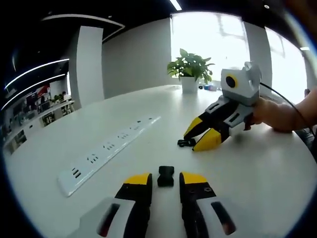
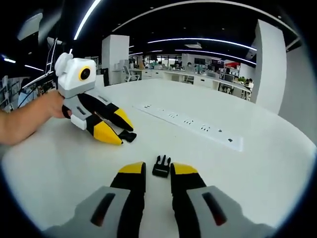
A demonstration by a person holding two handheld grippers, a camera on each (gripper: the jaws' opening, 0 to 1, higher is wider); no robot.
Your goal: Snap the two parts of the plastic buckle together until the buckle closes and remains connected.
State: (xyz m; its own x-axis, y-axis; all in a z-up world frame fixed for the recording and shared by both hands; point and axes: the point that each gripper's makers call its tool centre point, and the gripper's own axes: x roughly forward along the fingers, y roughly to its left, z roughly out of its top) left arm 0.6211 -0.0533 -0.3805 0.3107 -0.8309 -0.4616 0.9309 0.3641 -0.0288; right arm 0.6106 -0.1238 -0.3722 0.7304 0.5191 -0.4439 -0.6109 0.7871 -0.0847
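Two black plastic buckle parts lie apart on the white table. A blocky part sits just ahead of my left gripper, in line with the gap between its open yellow-tipped jaws. The pronged part lies in the same way at the tips of my open right gripper. The two grippers face each other. From the left gripper view the right gripper stands open over the pronged part. From the right gripper view the left gripper is open beside the blocky part.
A long white power strip lies flat on the table beside the working area. A potted plant stands at the far edge by the window. A person's hand and forearm hold the grippers. Office desks lie beyond.
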